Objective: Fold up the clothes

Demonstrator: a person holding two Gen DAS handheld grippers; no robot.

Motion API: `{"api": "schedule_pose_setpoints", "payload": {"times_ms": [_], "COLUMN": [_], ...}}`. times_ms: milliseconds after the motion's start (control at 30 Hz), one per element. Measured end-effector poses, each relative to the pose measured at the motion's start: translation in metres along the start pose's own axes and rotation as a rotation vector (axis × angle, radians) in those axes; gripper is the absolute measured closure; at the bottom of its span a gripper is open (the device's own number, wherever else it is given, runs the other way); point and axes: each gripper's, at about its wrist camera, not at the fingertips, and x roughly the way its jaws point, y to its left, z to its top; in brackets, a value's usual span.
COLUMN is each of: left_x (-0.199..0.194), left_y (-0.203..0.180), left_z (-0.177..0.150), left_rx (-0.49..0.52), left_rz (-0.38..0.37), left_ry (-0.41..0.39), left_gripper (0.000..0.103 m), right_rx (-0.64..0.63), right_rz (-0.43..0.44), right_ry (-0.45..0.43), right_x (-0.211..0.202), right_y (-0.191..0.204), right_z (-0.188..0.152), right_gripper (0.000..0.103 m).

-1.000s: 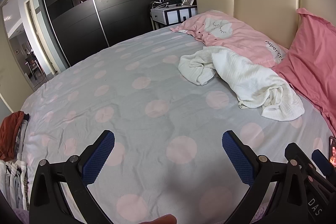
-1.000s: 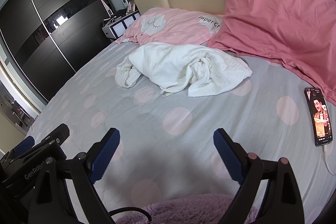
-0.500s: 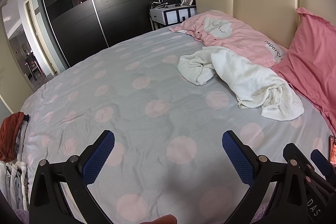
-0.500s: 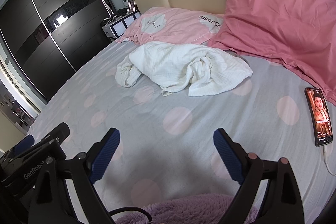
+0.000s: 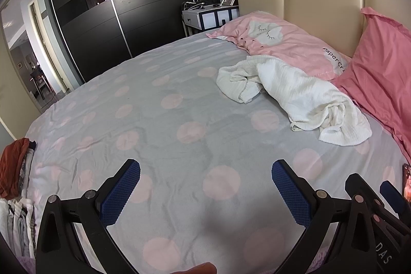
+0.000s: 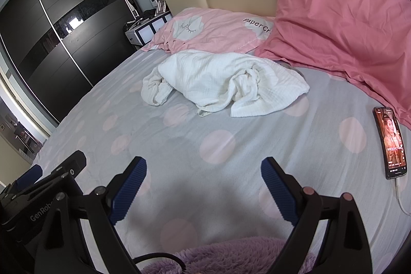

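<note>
The step in hand looks like the approach, nothing yet gripped; the left gripper (image 5: 205,181) and the right gripper (image 6: 203,177) both hover low over the dotted grey sheet (image 5: 159,135), each with its jaws spread wide and empty; the white garment (image 6: 218,82) lies crumpled near the head of the bed, its far edge touching the pale pink pillow (image 6: 213,30), well apart from both grippers; the next move likely calls for reaching forward and finding an edge or corner to spread it flat (the bunched middle hides them); a phone (image 6: 390,141) with its cable lies on the sheet to the right, beside the darker pink pillow (image 6: 341,25), clear of the garment; a stack of folded clothes (image 5: 14,186) sits at the left edge
</note>
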Motion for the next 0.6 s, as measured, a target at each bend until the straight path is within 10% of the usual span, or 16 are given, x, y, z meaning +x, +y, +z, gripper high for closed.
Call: {"api": "schedule_pose_setpoints", "payload": {"times_ms": [600], "left_x": [0.002], "left_y": [0.001], "left_z": [0.007], "left_rx": [0.035], "left_rz": [0.025], "left_ry": [-0.004], "left_gripper": [0.0], "right_rx": [0.003], "right_rz": [0.006], "right_ry": [0.046], "right_x": [0.005], "right_y": [0.002], "right_z": [0.014], "right_gripper": [0.011]}}
